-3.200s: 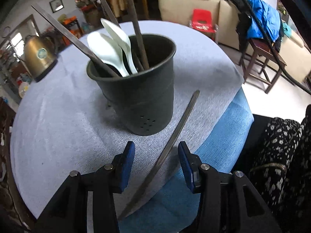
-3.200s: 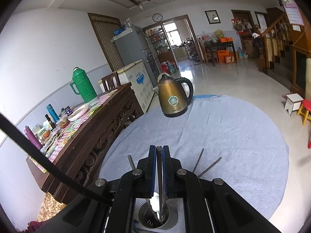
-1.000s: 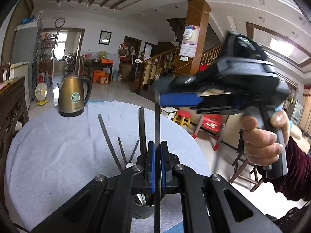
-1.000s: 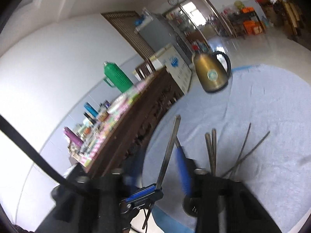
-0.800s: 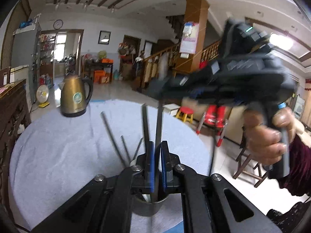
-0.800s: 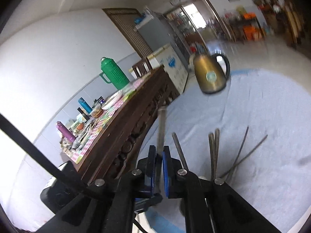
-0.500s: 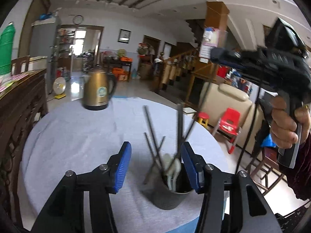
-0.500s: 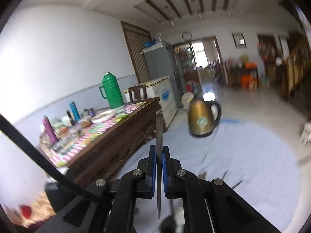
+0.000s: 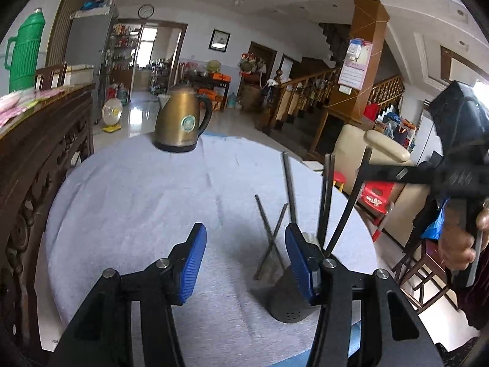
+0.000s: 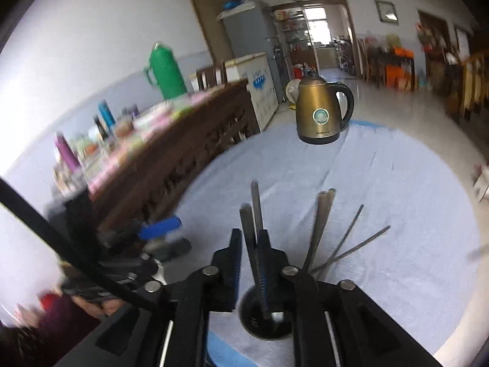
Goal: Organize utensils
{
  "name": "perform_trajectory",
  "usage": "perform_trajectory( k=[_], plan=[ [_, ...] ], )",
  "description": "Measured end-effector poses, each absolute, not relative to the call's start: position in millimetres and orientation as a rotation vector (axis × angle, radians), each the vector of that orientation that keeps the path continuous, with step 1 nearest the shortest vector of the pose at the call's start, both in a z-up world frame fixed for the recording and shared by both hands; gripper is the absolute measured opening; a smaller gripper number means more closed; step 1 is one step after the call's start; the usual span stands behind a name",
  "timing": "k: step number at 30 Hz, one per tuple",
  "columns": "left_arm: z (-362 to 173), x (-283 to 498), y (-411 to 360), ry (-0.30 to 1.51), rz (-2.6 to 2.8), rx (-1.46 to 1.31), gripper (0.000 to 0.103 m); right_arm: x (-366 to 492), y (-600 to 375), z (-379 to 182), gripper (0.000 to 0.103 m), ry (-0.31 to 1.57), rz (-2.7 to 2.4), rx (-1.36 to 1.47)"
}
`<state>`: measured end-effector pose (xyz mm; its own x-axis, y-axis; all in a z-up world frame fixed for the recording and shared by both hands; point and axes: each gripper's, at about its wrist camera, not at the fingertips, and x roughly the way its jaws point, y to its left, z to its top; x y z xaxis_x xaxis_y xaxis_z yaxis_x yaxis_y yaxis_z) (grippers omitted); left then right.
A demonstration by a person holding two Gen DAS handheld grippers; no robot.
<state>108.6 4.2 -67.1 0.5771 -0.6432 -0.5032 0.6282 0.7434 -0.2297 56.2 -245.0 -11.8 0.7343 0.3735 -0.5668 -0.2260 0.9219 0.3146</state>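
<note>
1. In the right wrist view, the right tongs are just above the holder, at the bottom centre of the frame. Their jaws stand a little apart, and a chopstick rises between them, nearly upright. I cannot tell if a pad touches it.
2. The chopstick's long axis runs almost straight down into the holder, so I judge that the coming move is a release and a lift straight up.
3. The left tongs are wide apart and hold nothing. In that view the holder sits lower right, partly behind the right jaw.
4. The right tongs are nearer.
5. The kettle on the counter has a round badge and small writing, too blurred to read.
</note>
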Motion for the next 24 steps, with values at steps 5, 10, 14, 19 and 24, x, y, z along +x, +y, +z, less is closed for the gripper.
perform_trajectory(
  k=[5,10,14,19,24],
  plan=[
    [-85,142,7,0.677,-0.707,-0.034,0.055,53,-316,-8,0.034,0.55,0.274,0.466],
    [-105,172,-5,0.76,-0.674,-0.037,0.055,75,-369,-47,0.034,0.627,0.14,0.616],
    [-117,195,-18,0.822,-0.667,-0.016,0.055,99,-395,-96,0.034,0.76,0.061,0.685],
    [-133,231,-42,0.894,-0.674,0.016,0.055,130,-419,-149,0.034,0.883,0.004,0.746],
    [-143,279,-74,0.97,-0.715,0.03,0.055,167,-436,-178,0.033,0.945,-0.031,0.783]
  ],
)
